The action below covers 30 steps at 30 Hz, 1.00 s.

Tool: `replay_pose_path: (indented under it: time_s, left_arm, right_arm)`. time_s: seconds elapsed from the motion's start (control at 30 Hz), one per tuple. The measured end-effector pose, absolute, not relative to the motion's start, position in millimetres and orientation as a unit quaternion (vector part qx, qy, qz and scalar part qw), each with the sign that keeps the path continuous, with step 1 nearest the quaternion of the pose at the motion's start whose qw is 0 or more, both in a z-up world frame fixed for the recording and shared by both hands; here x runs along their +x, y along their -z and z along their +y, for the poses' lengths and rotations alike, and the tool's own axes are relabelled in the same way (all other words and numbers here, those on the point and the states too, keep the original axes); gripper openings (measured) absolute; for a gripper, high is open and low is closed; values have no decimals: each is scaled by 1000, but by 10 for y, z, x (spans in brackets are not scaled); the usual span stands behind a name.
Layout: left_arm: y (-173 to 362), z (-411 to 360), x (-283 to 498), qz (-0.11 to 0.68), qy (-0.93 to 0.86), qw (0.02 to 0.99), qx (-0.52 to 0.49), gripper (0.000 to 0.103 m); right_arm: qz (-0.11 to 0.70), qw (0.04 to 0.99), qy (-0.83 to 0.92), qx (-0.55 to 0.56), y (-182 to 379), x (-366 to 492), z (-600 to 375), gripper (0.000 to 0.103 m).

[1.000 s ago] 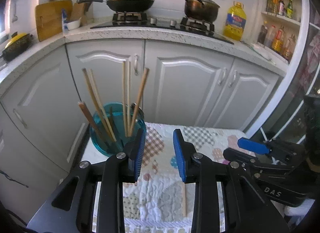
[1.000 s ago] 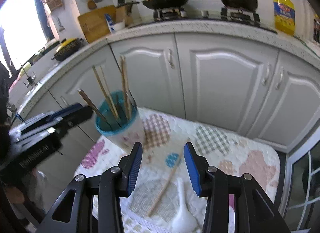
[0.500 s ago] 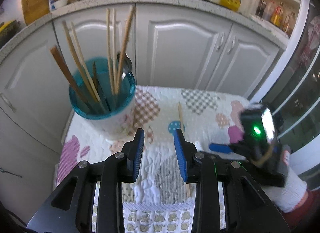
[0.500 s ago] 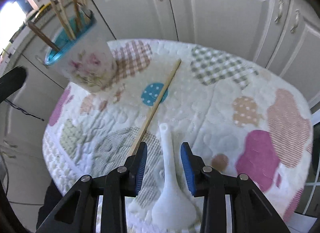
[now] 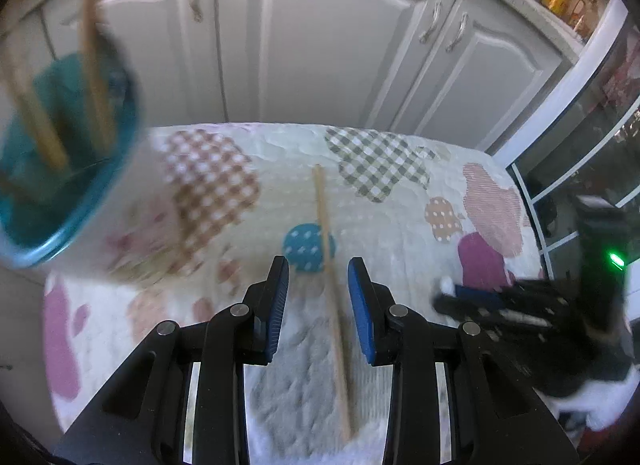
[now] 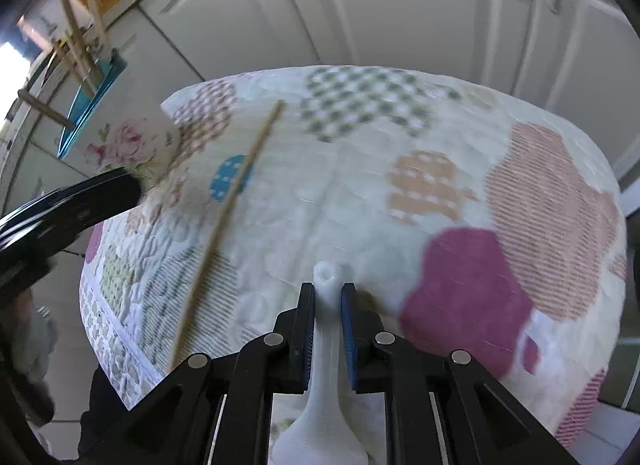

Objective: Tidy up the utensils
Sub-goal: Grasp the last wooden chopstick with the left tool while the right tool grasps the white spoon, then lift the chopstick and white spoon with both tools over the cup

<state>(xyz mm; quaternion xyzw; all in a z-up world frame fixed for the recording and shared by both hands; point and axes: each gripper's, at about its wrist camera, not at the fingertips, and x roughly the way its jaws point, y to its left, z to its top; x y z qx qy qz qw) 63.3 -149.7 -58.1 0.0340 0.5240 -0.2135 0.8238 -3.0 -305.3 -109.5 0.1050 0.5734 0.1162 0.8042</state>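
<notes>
**Right gripper closes on spoon, left straddles chopstick**

The right gripper has just been closing its jaws, and its blue pads now pinch the handle of the white spoon, which lies on the patchwork cloth. The left gripper hangs with its jaws spread either side of a wooden chopstick lying flat on the cloth, not touching it. At the cloth's far left corner stands a floral cup holding more chopsticks.
</notes>
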Motion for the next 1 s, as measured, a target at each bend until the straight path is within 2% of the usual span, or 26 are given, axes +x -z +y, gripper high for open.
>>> replay_pose_path:
  time_s: [0.4, 0.47, 0.53, 0.83, 1.0]
  left_arm:
    - [1057, -1986, 1226, 550, 197, 808, 78, 28]
    - [1055, -2015, 1223, 545, 204, 809, 85, 9]
    - [1027, -1958, 1207, 552, 220, 802, 64, 4]
    - [480, -1358, 807, 522, 257, 813, 3, 4]
    - [106, -1165, 532, 489, 271, 829, 4, 4]
  right_arm:
    - [567, 804, -125, 127, 1126, 37, -3153, 12]
    - [568, 803, -130, 127, 1122, 54, -3166, 12]
    - [569, 801, -136, 129, 1106, 79, -3158, 12]
    - [536, 820, -154, 128, 682, -104, -3209, 12]
    - [516, 833, -165, 111, 395, -251, -3132, 12]
